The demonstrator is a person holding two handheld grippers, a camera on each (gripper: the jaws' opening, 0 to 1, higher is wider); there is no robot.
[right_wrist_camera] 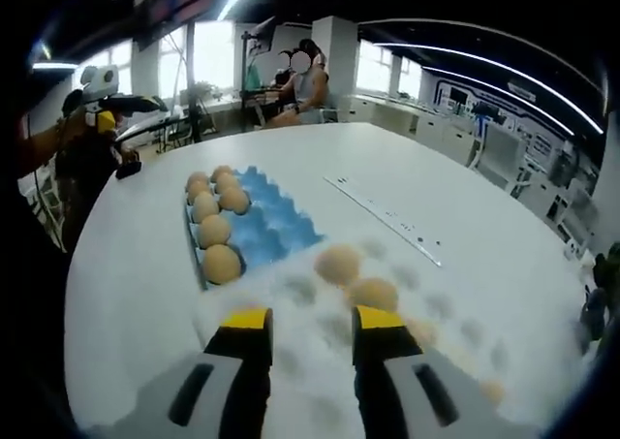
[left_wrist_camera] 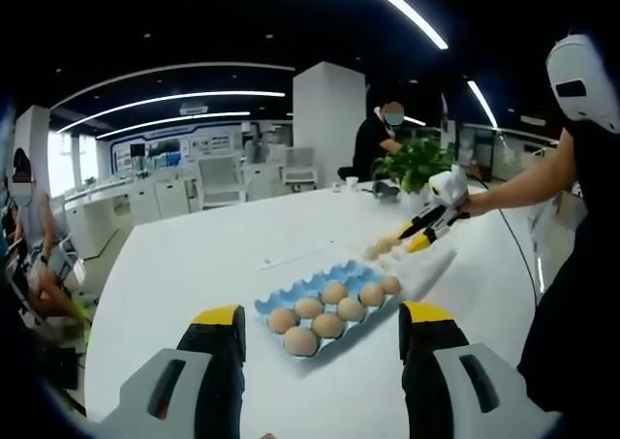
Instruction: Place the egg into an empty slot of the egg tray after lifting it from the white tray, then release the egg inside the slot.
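One large white table carries both containers. The blue egg tray lies on it, with seven eggs showing in the left gripper view, set in two rows along one part of the tray; its other slots stand bare blue. Touching its end is the white tray, where two eggs sit close together near the blue tray and another shows faintly at the far corner. The right gripper hovers over the white tray, jaws spread, nothing between them, just short of the nearest egg. The left gripper hangs above the table before the egg tray, jaws wide apart and holding nothing.
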